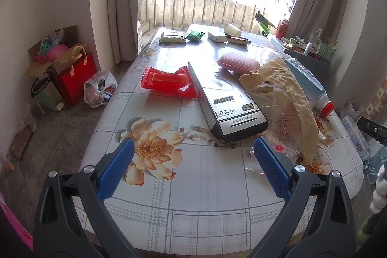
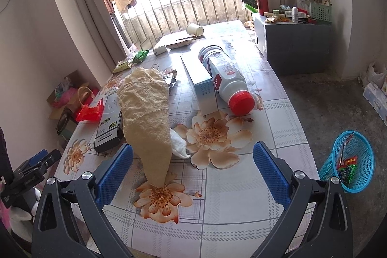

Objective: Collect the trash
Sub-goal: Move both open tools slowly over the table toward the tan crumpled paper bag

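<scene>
left wrist view:
left gripper [image 1: 193,156]: jaws spread, holding nothing, above the counter [image 1: 205,185].
long box [image 1: 225,103]: lies flat just ahead of the fingertips.
red wrapper [image 1: 169,81]: touches the box's left side.
crumpled yellow paper [image 1: 287,88]: right of the box.

right wrist view:
right gripper [image 2: 193,158]: jaws spread, holding nothing.
crumpled yellow paper [image 2: 147,117]: close to the left finger.
red-capped bottle [image 2: 227,79]: on its side, mid-counter.
blue basket [image 2: 350,161]: on the floor at right, wrappers inside.
</scene>
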